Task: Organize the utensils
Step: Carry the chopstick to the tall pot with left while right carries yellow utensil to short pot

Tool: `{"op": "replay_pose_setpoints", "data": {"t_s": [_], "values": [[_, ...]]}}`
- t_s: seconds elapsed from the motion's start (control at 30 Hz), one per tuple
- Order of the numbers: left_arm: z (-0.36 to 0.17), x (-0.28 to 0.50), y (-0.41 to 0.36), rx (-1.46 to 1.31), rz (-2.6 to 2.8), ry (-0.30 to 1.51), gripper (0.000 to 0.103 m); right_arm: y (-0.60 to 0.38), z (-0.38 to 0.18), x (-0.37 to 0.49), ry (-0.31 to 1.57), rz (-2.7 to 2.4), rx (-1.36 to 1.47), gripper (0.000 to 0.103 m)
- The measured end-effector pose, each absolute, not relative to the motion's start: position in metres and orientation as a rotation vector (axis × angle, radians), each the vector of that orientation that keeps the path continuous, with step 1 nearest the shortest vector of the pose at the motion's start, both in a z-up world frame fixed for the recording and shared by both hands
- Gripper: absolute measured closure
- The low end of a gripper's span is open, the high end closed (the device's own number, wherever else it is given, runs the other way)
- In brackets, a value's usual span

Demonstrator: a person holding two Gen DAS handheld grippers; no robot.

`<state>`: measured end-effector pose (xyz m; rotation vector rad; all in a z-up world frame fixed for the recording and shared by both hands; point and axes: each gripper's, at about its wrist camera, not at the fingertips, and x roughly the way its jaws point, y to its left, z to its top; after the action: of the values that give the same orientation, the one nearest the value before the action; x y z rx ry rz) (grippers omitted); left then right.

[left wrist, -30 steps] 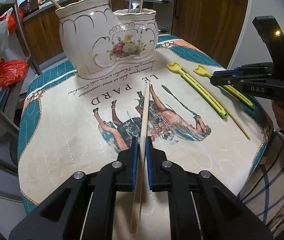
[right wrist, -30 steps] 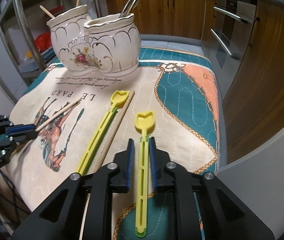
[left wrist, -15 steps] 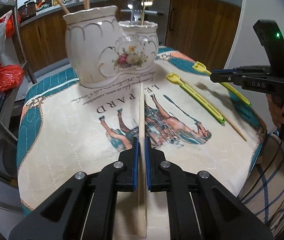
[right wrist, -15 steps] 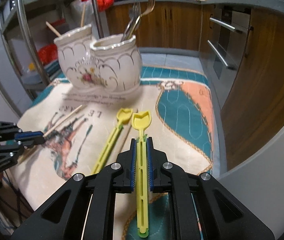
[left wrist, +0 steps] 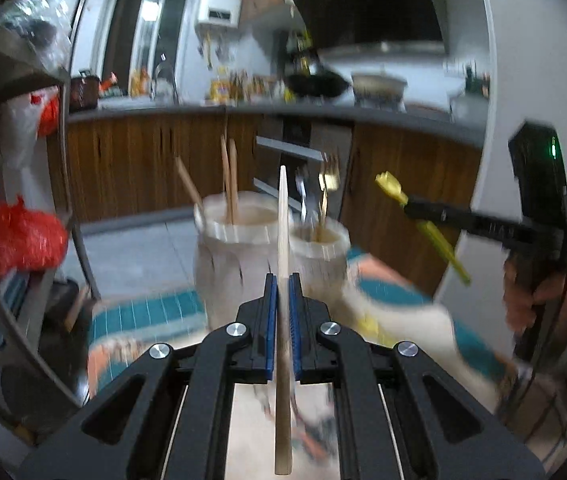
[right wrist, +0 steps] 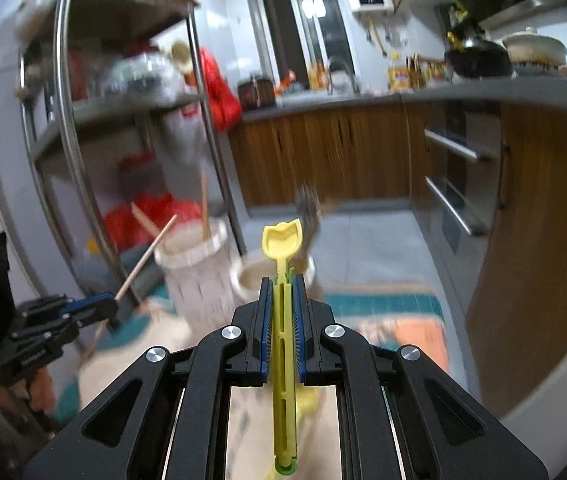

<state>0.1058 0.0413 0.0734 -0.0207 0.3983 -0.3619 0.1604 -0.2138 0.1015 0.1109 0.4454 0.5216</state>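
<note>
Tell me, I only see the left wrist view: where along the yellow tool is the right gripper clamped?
Observer: The right gripper is shut on the yellow tool, on its slotted handle just behind the scoop head.
Operator: Anything behind the jaws?
Observer: Most of the handle, ending in a green tip.
Operator: And my chopstick from that side?
Observer: The chopstick slants up from the left gripper toward the taller pot.

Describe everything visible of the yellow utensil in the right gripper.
The yellow utensil looks like plastic: a long slotted handle, a small scoop-shaped head at the far end and a green tip nearest the camera. The right gripper is shut on its handle, holding it clear of the cloth, head forward toward the ceramic holder.
</note>
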Motion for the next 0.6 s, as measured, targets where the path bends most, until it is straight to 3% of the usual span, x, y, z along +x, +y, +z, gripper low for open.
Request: {"op": "replay_pose_setpoints", "data": {"t_s": [0.2,0.6], "values": [[0.103,0.15,0.043,-0.112,-0.373,0.315,0.097,-0.204,0.116,0.198,0.38,0.569,0.253,0.092],[0.106,0.211,0.03,-0.194,-0.336,0.206,0.097,-0.175,0.107,0.25,0.3,0.56,0.328,0.092]]}}
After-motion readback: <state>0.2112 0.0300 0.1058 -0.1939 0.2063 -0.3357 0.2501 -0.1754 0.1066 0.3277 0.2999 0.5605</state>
